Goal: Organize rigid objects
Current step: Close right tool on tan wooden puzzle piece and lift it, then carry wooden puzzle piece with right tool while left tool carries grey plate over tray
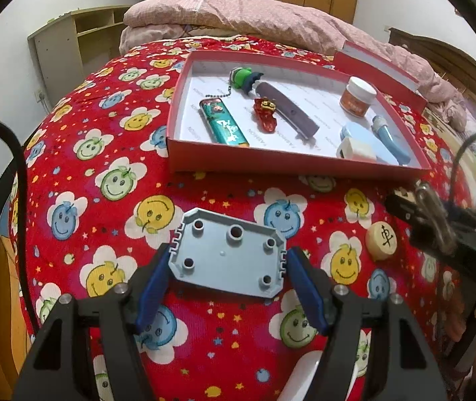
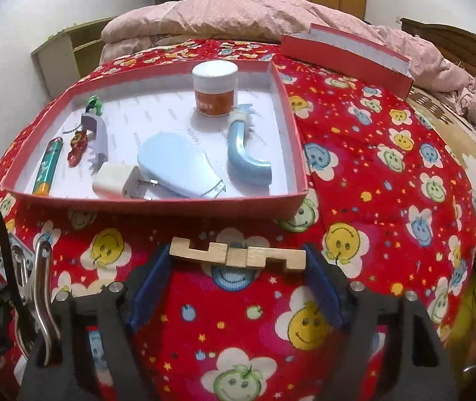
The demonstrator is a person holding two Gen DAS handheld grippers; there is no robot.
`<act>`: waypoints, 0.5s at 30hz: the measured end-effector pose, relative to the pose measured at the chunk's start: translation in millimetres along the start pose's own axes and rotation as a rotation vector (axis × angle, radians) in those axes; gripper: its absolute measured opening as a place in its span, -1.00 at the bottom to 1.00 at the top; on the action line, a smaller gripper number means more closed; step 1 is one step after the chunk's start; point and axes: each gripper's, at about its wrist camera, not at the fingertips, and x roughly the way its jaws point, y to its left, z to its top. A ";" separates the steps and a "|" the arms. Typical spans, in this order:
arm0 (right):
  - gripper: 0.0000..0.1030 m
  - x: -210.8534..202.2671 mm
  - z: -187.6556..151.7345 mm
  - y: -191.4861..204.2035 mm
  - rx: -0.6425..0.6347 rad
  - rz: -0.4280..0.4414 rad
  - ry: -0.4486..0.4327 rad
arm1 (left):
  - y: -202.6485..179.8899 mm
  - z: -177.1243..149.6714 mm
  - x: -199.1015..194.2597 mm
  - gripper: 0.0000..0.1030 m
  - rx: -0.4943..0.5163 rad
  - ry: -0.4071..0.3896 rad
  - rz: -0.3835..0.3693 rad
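Presently, left tongs (image 1: 227, 260) clasp grey plate (image 1: 227, 255), right tongs (image 2: 238, 260) wooden block (image 2: 238, 254); next, carry both to red box (image 2: 157, 204) upper frame.

Bright indoor light, strong fisheye warp, sharp.

Matt grey plastic plate (image 1: 227, 255); bare wooden block (image 2: 238, 254).

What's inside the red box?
The red box holds a white-lidded jar, blue brush, pale blue case, white plug, green lighter and small toys. Anything beneath them is hidden.
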 end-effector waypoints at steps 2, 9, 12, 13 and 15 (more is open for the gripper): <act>0.53 -1.7 -2.4 -0.4 -0.005 0.003 -0.003 | -0.2 -0.5 -0.4 0.41 0.001 0.000 0.004; 0.53 -14.7 -4.5 -1.6 0.013 0.047 -0.003 | -3.0 -1.0 -10.4 0.41 0.018 -0.029 0.025; 0.53 -22.1 -5.0 -0.7 0.021 0.072 -0.010 | -3.6 0.3 -15.8 0.41 0.021 -0.044 0.017; 0.53 -24.2 -5.2 -1.4 0.032 0.087 -0.009 | -3.7 0.8 -17.2 0.41 0.021 -0.047 0.016; 0.53 -26.9 -5.4 -2.3 0.049 0.110 -0.006 | -3.4 2.6 -19.7 0.41 0.019 -0.054 0.013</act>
